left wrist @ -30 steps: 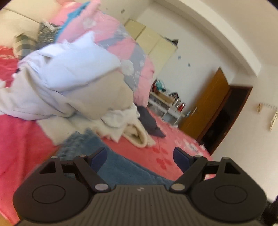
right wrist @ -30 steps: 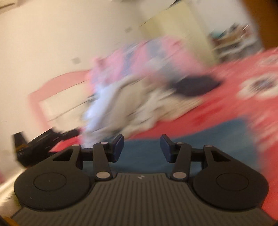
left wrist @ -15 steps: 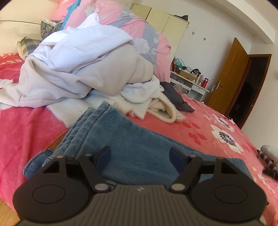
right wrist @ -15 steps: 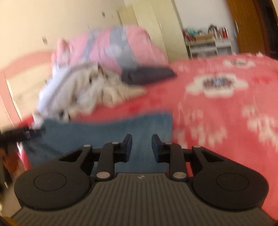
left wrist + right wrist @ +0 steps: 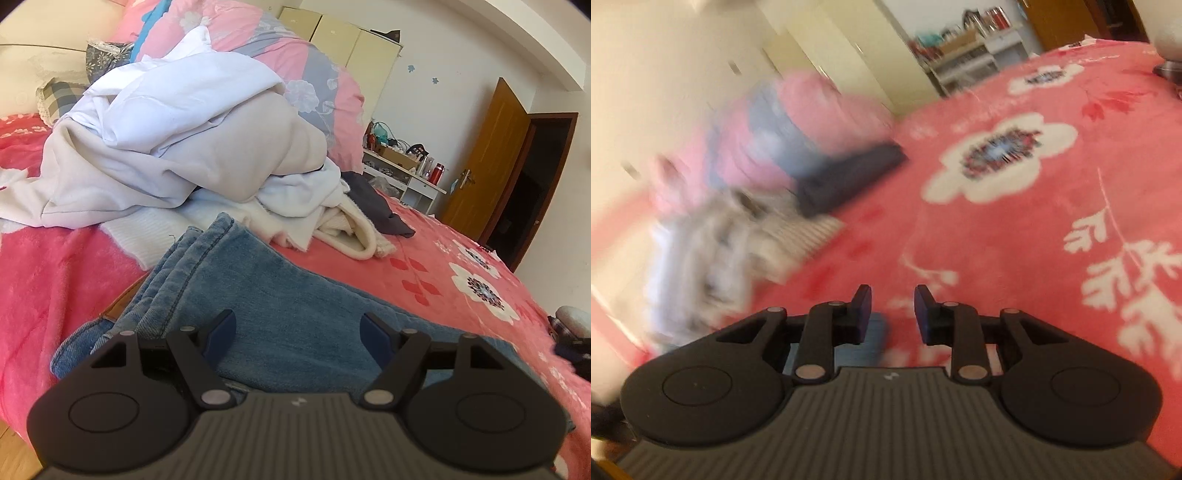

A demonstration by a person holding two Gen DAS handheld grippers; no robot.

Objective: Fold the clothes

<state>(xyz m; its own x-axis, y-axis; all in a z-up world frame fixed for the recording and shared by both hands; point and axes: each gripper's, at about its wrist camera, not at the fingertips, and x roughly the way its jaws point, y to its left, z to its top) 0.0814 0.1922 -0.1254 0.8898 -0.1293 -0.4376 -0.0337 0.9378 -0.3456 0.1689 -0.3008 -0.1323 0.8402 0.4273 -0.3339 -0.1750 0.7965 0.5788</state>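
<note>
Left tongs [image 5: 297, 328]: fingers spread wide, nothing pinched; they hover low over the folded blue jeans [image 5: 280, 306], and whether the pads touch the denim cannot be told.

Jeans: lying flat on the bed's red floral blanket [image 5: 436, 273], near its front edge. Stacked hem edges point toward the laundry pile. A tan patch shows at the left edge of the denim.

Laundry pile [image 5: 192, 147]: white and beige garments heaped just behind the jeans, with a cream knit piece [image 5: 354, 229] spilling toward the right. A dark grey garment [image 5: 376, 206] lies beside the knit piece on the blanket. A pink and grey quilt [image 5: 295, 74] is bundled behind the pile.

Right tongs [image 5: 892, 314]: fingers close together with a narrow gap, nothing between them. View heavily motion-blurred. A small corner of blue denim [image 5: 875, 332] shows beneath the left finger; the rest of the frame ahead is red blanket with white flower print [image 5: 1001, 158].

Room: cream wardrobe [image 5: 354, 48], a cluttered white shelf unit [image 5: 406, 177], and an open wooden door [image 5: 484, 162] along the far wall.
</note>
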